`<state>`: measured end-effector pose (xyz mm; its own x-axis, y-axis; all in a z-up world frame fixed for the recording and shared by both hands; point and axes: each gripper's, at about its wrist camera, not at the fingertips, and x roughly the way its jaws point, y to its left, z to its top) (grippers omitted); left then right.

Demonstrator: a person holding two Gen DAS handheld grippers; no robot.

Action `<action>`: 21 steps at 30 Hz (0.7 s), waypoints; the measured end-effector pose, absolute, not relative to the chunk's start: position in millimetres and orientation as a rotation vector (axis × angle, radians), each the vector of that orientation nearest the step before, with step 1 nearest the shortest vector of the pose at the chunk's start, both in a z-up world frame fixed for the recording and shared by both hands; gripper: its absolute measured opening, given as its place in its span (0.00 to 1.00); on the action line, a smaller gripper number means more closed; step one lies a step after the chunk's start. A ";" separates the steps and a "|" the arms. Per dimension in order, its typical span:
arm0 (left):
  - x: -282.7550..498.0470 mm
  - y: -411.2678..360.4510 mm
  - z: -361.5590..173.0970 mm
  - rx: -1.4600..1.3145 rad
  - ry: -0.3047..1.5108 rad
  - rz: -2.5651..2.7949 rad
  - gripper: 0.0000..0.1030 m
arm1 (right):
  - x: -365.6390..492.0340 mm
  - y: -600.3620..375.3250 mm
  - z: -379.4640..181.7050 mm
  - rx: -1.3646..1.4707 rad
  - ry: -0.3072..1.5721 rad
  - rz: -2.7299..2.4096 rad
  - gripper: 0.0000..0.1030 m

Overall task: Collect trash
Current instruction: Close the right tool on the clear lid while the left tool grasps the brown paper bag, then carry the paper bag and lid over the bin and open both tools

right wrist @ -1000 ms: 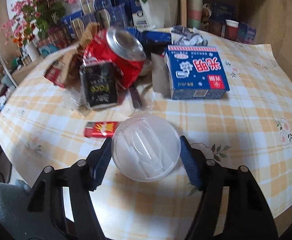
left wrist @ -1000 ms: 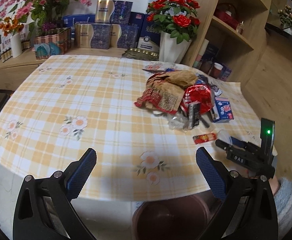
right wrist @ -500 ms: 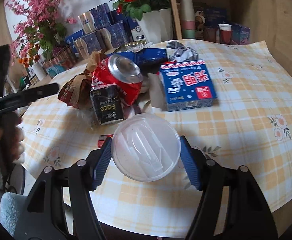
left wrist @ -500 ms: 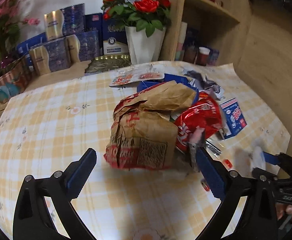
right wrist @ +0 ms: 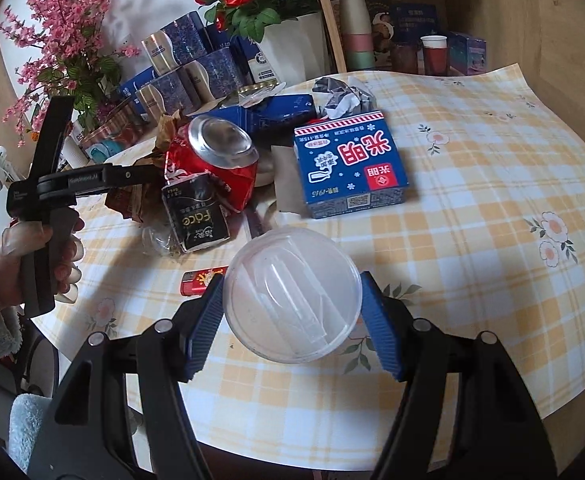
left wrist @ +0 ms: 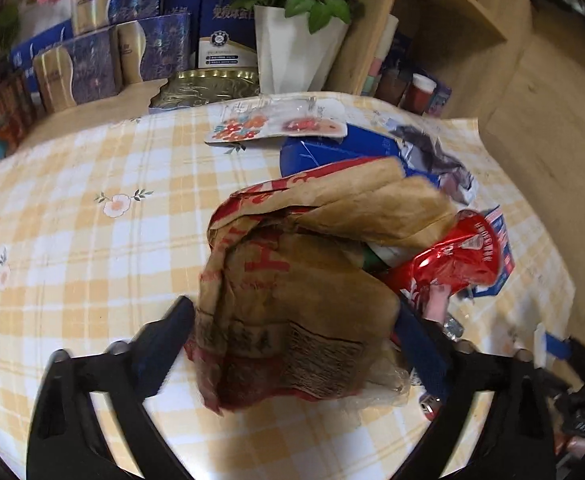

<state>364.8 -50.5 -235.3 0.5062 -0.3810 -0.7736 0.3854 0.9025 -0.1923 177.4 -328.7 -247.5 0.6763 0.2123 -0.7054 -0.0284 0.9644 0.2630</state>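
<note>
Your left gripper (left wrist: 292, 340) is closing round the brown paper bag (left wrist: 304, 292), w/ the bag between its jaws. Your right gripper (right wrist: 294, 320) squeezes the clear plastic lid (right wrist: 292, 294). Most trash sits on the table (right wrist: 492, 208) yet: red can (right wrist: 212, 160), blue box (right wrist: 348, 164), red lighter (right wrist: 202, 280). Lots left.

Left wrist cam: looks steeply down along fingers, very near crumpled brown paper bag (left wrist: 312, 296), faces shelf and white vase (left wrist: 292, 48) beyond table (left wrist: 92, 248). Right wrist cam: higher, further back, tilted down, wider view of table. Shared: trash pile, red can (right wrist: 212, 164) (left wrist: 452, 256), blue carton (right wrist: 348, 164), vase.
</note>
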 end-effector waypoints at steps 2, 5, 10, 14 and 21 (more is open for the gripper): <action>363.0 -44.8 -232.0 -0.006 0.926 -0.449 0.79 | 176.0 -326.4 -245.5 0.242 0.815 0.144 0.65; 356.7 -28.4 -220.5 -0.039 0.897 -0.438 0.78 | 174.3 -322.3 -242.1 0.244 0.808 0.151 0.65; 338.2 -8.5 -194.8 -0.056 0.848 -0.420 0.78 | 166.9 -313.9 -233.0 0.249 0.790 0.164 0.65; 308.1 2.5 -173.9 -0.051 0.811 -0.411 0.78 | 156.1 -306.2 -223.7 0.238 0.775 0.178 0.65; 228.8 19.6 -151.9 -0.097 0.767 -0.407 0.78 | 129.4 -292.8 -213.6 0.214 0.768 0.199 0.65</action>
<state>228.8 19.6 -151.9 0.6466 -0.3923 -0.6542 0.3226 0.9178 -0.2316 129.4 -292.8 -213.6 0.7023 0.2553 -0.6645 -0.0998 0.9596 0.2632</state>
